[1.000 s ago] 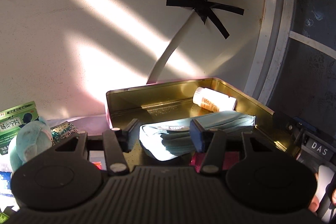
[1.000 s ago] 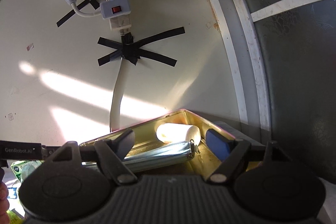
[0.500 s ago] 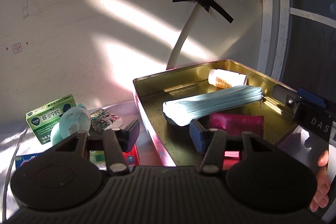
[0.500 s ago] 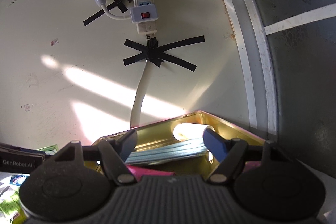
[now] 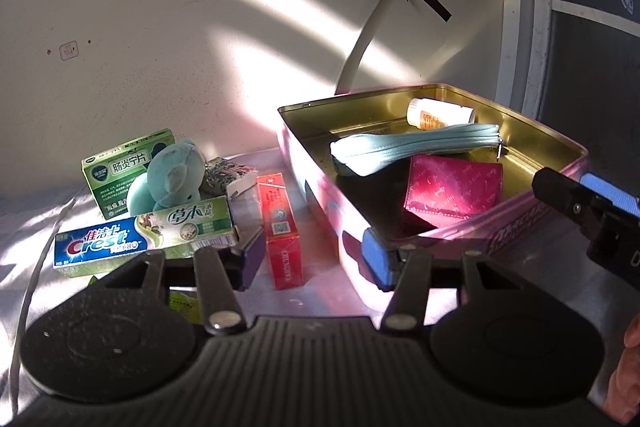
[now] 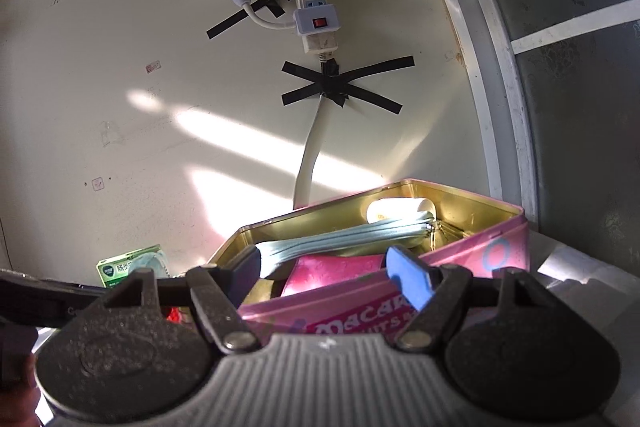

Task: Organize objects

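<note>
- While both grippers hang empty, the pink tin sits at two o'clock in the left wrist view.
- Left gripper: jaws apart, gripping nothing, red box between them on the table.
- Right gripper: jaws have just been closing, nothing between them.
- Inside the tin: teal pouch, magenta wallet, white bottle at twelve.
- At ten o'clock: toothpaste box, teal plush.

**Tin at right, boxes at left**

A pink tin right of centre holds a teal pouch, red wallet and pill bottle. At left lie a toothpaste box, plush toy and red box.
</note>
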